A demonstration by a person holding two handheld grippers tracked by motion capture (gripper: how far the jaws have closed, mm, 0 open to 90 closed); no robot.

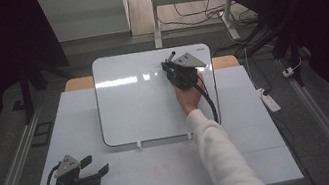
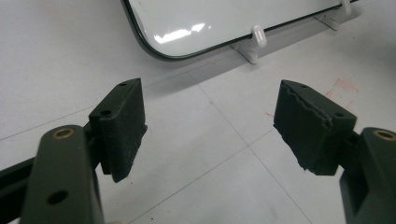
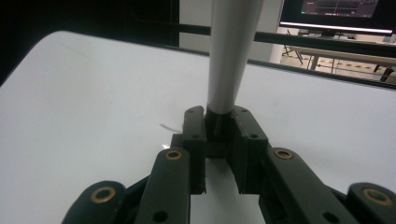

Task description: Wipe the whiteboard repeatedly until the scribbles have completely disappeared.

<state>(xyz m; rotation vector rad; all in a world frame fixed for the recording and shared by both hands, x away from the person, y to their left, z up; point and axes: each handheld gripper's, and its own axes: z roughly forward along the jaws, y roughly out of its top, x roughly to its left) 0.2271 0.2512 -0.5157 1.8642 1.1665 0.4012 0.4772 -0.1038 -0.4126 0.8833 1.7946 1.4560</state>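
Item: whiteboard (image 1: 143, 101), propped on the white table (image 1: 83, 136). We judge the step to be writing near its upper right corner; we advise light, even pressure and a steady wrist.
Right gripper (image 3: 218, 128): jaws clamped on a marker (image 3: 231, 56), tip toward the board.
Left gripper (image 2: 210, 126): jaws wide apart, holding nothing, resting at the table's near left.

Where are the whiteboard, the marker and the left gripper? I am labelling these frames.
whiteboard (image 1: 138, 102), high view, bare middle.
marker (image 3: 229, 56), right gripper view, white barrel.
left gripper (image 2: 210, 126), left gripper view, gap between its open jaws.
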